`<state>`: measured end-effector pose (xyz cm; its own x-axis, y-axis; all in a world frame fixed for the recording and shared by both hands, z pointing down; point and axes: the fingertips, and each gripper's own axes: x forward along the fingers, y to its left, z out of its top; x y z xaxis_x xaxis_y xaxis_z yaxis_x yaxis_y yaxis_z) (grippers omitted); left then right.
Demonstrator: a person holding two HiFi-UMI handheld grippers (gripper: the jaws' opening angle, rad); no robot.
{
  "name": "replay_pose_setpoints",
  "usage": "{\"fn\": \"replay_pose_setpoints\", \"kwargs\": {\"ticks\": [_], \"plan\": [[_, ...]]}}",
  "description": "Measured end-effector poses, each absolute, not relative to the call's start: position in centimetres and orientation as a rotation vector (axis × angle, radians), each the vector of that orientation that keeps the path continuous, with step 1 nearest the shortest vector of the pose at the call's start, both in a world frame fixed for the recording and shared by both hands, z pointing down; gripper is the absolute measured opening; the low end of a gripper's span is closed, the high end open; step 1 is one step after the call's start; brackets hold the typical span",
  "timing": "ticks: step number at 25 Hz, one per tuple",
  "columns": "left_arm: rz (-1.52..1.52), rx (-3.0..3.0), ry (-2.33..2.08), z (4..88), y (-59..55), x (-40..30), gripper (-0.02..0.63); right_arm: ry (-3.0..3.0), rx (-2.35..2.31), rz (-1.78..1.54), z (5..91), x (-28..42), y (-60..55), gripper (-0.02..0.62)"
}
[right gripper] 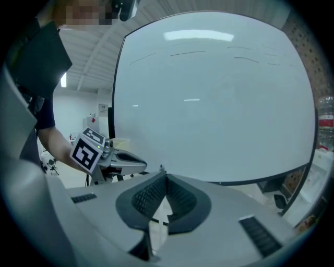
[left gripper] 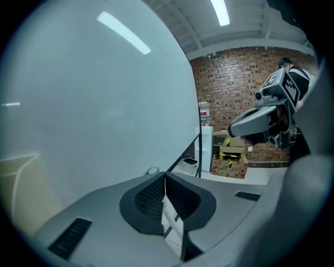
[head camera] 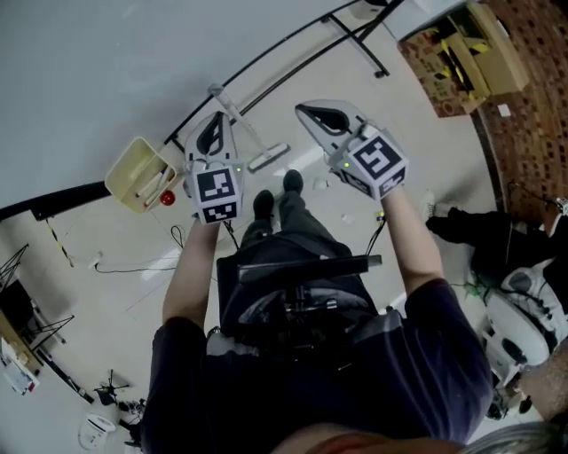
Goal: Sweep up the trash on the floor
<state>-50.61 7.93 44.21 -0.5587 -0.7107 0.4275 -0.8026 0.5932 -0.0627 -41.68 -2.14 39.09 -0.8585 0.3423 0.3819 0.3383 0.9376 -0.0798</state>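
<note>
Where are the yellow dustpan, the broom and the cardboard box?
yellow dustpan point(head camera: 126, 174): head view, on its outer wall.
broom point(head camera: 268, 158): head view, on its head.
cardboard box point(head camera: 439, 78): head view, on its brown side.

Cream dustpan point(head camera: 130, 174) on floor, broom point(head camera: 268, 158) nr it

Bright, even indoor light. Ceiling tube lights point(left gripper: 221, 11) shine overhead and leave pale streaks of glare on the whiteboard point(right gripper: 209, 104). Both gripper views bulge strongly, with dark corners and a soft foreground.

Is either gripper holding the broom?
No; the left gripper and right gripper are shut on nothing, and the broom rests on the floor.
</note>
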Motion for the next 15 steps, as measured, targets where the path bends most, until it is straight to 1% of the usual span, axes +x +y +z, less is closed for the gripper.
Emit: {"fn": "replay_pose_setpoints", "kwargs": {"ticks": [1,3,4,5,6,7,8,15], "plan": [[0.371,1.197,-2.458,45.2,7.8,-51.1,0.006,-2.688,-0.504,0.025,39.5,-42.1,-2.6,0.015],[0.404,1.169,-2.413,47.6,7.6,-51.5,0.165,-2.671,-0.527,0.053,40.4,-42.3,-3.1,0.015],[0.42,1.157,-2.391,48.8,7.5,-51.7,0.172,-2.664,-0.535,0.064,40.7,-42.2,-3.4,0.015],[0.437,1.143,-2.374,50.0,7.5,-51.9,0.21,-2.657,-0.539,0.069,41.0,-42.1,-3.7,0.015],[0.452,1.129,-2.359,51.1,7.4,-52.3,0.227,-2.652,-0.54,0.073,41.3,-42.0,-4.0,0.015],[0.462,1.12,-2.343,52.1,7.4,-52.7,0.233,-2.647,-0.539,0.078,41.6,-41.9,-4.3,0.015],[0.464,1.117,-2.325,53.2,7.3,-53.1,0.256,-2.64,-0.538,0.086,41.8,-41.9,-4.4,0.015],[0.447,1.187,-2.262,57.4,5.4,-54.9,0.256,-2.604,-0.513,0.112,43.6,-41.0,-4.5,0.015]]}}
